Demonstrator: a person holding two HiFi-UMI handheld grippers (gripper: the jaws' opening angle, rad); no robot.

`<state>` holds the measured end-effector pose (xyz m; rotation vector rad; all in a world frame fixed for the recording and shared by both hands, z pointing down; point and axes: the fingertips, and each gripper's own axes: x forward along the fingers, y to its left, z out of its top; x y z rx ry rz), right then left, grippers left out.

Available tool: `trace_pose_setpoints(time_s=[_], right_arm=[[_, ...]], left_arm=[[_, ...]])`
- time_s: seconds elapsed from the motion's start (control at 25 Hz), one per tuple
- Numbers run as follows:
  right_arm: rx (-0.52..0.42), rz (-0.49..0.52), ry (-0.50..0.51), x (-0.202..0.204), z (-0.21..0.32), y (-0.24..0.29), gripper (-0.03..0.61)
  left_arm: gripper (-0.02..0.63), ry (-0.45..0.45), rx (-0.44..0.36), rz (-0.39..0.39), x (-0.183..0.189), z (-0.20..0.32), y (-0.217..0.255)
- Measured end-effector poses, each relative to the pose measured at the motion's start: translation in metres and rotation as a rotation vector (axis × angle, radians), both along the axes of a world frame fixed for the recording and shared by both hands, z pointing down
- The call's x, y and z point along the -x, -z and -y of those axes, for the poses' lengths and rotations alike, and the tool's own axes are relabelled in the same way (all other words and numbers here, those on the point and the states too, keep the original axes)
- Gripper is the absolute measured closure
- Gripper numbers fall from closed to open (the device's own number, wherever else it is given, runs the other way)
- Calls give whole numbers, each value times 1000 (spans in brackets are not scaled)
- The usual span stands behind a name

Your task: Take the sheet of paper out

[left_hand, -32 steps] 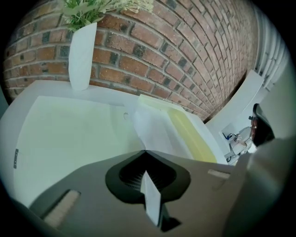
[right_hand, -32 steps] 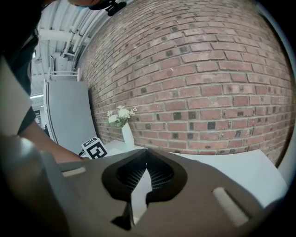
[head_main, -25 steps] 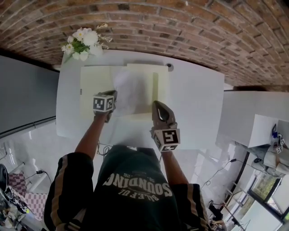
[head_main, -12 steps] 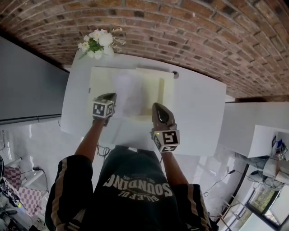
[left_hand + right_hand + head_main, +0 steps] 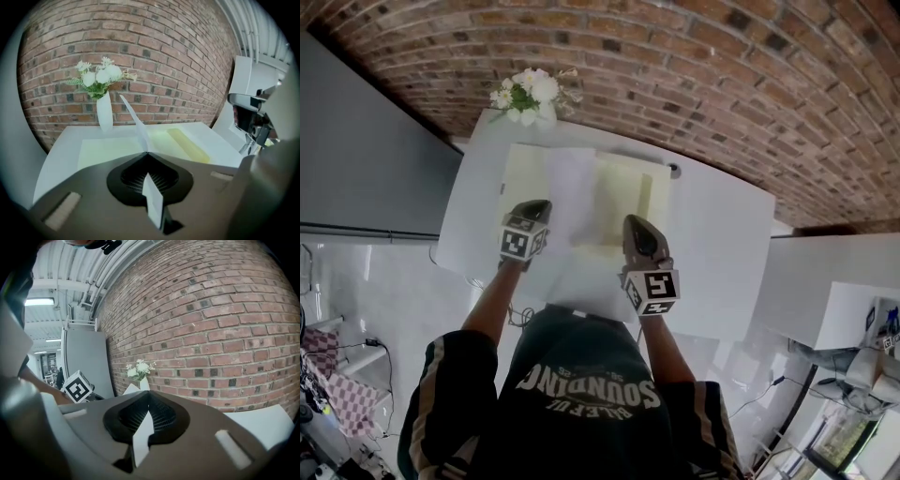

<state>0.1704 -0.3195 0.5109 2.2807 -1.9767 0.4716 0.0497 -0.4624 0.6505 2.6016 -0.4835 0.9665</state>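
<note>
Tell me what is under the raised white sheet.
An open pale yellow folder lies on the white table beneath the sheet. Its middle strip is covered by the sheet, so anything there cannot be seen.

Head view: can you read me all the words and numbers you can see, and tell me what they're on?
"SOUNDING": big pale letters on the person's dark shirt, seen upside down.
A smaller line of print next to it on the shirt: too blurred to read.
The left marker cube and the right marker cube: black-and-white square patterns only, no words or numbers.
Nothing else shows any readable text.
</note>
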Motion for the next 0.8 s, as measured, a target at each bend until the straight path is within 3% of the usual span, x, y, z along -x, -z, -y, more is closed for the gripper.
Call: trace_pose_setpoints(time_s=[0.4, 0.8], right_arm=[[-50, -51, 44, -5, 10, 28, 585], [-91, -115, -4, -35, 7, 60, 586]], left_arm=[[603, -58, -173, -124, -13, -13, 88], [603, -39, -281, -276, -24, -12, 164]])
